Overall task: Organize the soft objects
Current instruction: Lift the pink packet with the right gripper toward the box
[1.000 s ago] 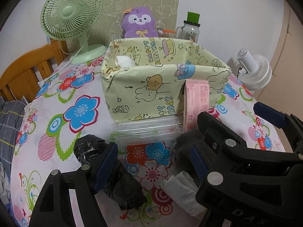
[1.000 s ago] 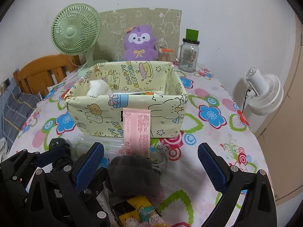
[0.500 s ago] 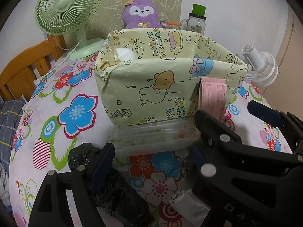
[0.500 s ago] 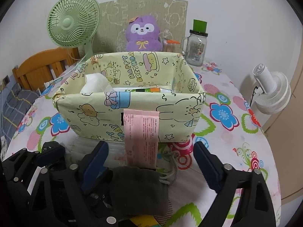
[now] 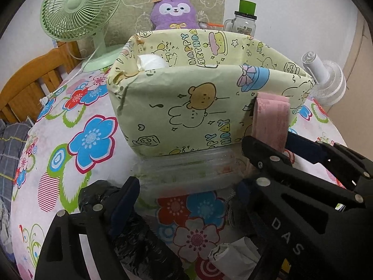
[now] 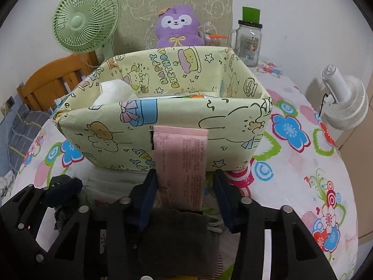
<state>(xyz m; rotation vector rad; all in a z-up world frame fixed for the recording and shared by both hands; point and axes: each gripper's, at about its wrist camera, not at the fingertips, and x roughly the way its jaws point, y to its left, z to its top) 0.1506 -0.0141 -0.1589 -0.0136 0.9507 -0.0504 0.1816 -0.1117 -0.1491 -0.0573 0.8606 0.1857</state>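
A yellow cartoon-print fabric box (image 6: 177,126) stands mid-table, also in the left wrist view (image 5: 186,107). A pink packet (image 6: 180,163) leans upright against its front wall. My right gripper (image 6: 184,193) has its blue pads on both sides of the packet's lower part, close to its edges; contact is unclear. A dark grey pouch (image 6: 179,233) lies under the right gripper. My left gripper (image 5: 186,198) is open above the tablecloth, with a black crumpled bag (image 5: 121,221) by its left finger. A clear plastic pack (image 5: 186,170) lies before the box.
A green fan (image 6: 86,18), purple plush (image 6: 177,25) and glass jar (image 6: 248,42) stand behind the box. A white fan (image 6: 342,98) is at the right edge. A wooden chair (image 6: 58,79) is left. White tissue (image 6: 114,91) sits in the box. A white roll (image 5: 233,254) lies near.
Both grippers moved forward toward the box. The right gripper's fingers narrowed from wide open until they flank the pink packet. The left gripper stayed open.
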